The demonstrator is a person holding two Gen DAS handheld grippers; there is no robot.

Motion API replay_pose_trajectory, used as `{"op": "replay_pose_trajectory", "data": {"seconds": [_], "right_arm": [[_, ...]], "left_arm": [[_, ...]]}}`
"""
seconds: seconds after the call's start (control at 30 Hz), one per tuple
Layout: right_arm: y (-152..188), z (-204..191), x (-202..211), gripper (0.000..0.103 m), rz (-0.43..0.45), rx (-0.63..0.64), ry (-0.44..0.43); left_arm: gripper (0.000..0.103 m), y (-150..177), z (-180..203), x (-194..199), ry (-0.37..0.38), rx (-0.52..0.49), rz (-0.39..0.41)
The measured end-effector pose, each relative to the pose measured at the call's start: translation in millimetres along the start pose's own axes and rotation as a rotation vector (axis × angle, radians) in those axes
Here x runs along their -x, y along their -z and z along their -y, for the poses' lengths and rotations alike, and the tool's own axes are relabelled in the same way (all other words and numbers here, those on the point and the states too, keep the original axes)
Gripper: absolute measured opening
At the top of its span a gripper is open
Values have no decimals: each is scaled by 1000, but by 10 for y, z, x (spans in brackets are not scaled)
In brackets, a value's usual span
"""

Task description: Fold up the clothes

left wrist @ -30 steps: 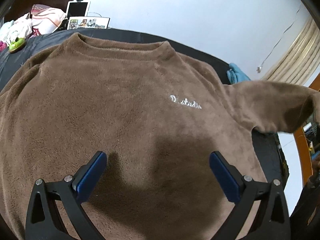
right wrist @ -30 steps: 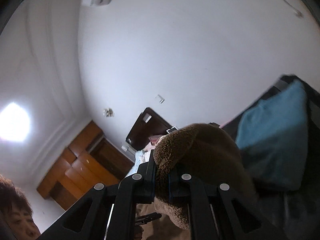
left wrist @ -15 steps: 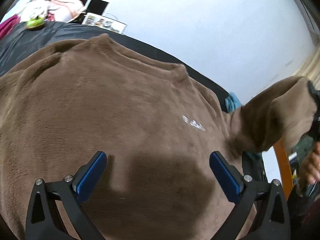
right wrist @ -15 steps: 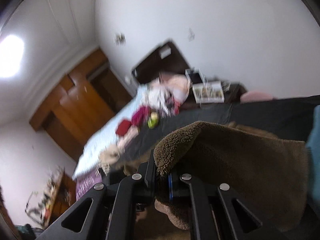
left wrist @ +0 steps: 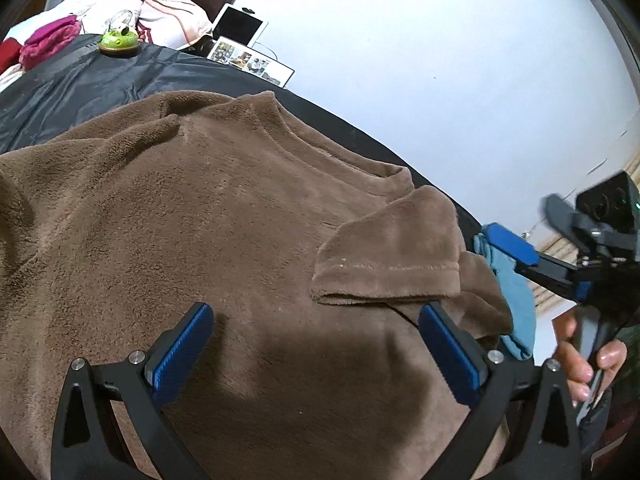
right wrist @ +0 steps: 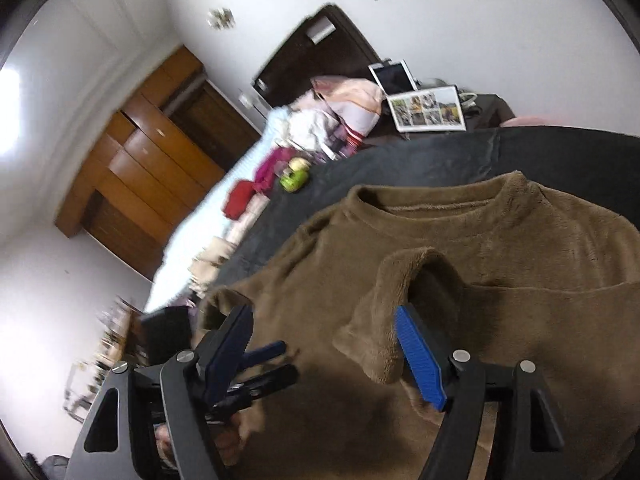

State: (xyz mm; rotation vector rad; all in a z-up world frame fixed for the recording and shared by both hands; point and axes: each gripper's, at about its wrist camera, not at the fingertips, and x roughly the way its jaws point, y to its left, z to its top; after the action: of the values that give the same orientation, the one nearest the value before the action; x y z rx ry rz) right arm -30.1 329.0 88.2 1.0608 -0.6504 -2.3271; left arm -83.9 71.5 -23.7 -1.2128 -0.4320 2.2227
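Item: brown fleece sweater, spread front-up across the dark bed cover; judged thick, soft, limp and fairly light, unlikely to slip; best taken at hems, cuffs or shoulder seams. Right sleeve lay folded across the chest, cuff partly standing. Left gripper hovered over the lower body, jaws spread, angled downward, empty. Right gripper, its jaws having just been opening, stood spread beside the cuff, which touched one finger but was not pinched.
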Motion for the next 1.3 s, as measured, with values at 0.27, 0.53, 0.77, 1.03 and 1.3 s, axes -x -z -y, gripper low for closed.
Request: {"op": "replay_pose_trajectory", "data": {"seconds": [0.27, 0.53, 0.77, 1.03, 1.3], "right_arm": [[481, 208, 444, 75, 139, 12, 270], [790, 571, 601, 75, 233, 7, 403], [867, 824, 787, 75, 307, -80, 460], [885, 889, 887, 75, 328, -134, 441], [900, 772, 713, 75, 242, -14, 648]], "left_arm": [[103, 45, 198, -28, -115, -151, 84], [103, 187, 699, -236, -185, -411, 29], [103, 220, 1214, -556, -370, -716, 15], [94, -35, 1071, -899, -293, -572, -55], [23, -386, 758, -534, -195, -370, -47]]}}
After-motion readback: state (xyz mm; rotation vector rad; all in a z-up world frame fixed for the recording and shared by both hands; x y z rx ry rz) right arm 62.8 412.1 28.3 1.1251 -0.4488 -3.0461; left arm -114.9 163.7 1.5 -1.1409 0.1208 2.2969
